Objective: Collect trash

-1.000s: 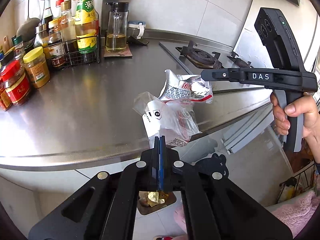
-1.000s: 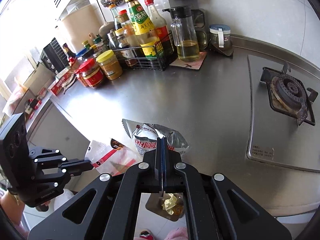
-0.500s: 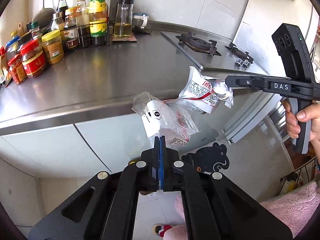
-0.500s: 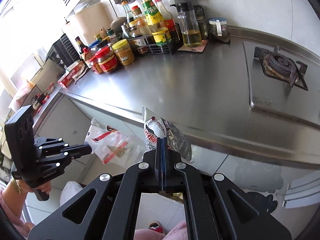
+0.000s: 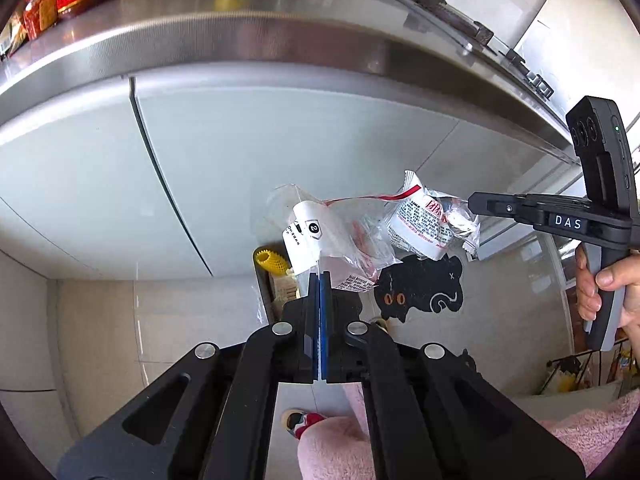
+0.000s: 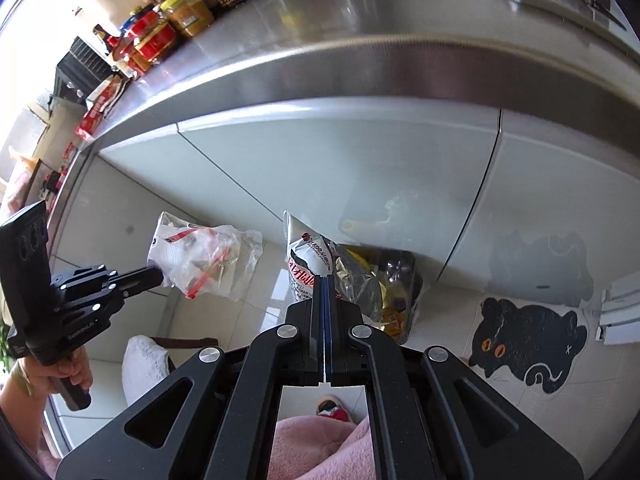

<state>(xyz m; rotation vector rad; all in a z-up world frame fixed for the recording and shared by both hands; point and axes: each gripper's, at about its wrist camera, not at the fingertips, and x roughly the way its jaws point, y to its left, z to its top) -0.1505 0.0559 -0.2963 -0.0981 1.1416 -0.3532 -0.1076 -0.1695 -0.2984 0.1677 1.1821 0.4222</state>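
Note:
My left gripper is shut on a clear plastic bag with a white label and red strip. It holds the bag in the air below the counter edge. It also shows in the right wrist view with the bag. My right gripper is shut on a silver and white snack wrapper. In the left wrist view the right gripper holds the wrapper just right of the bag. A trash bin with wrappers inside stands on the floor right behind the wrapper.
The steel counter edge runs overhead, with grey cabinet doors below it. A black cat floor mat lies to the right. Jars and bottles stand on the counter. Pink slippers and a white slipper are on the floor.
Both grippers have dropped from counter height to below the counter edge, carrying the bag and wrapper. The floor and the trash bin have come into view.

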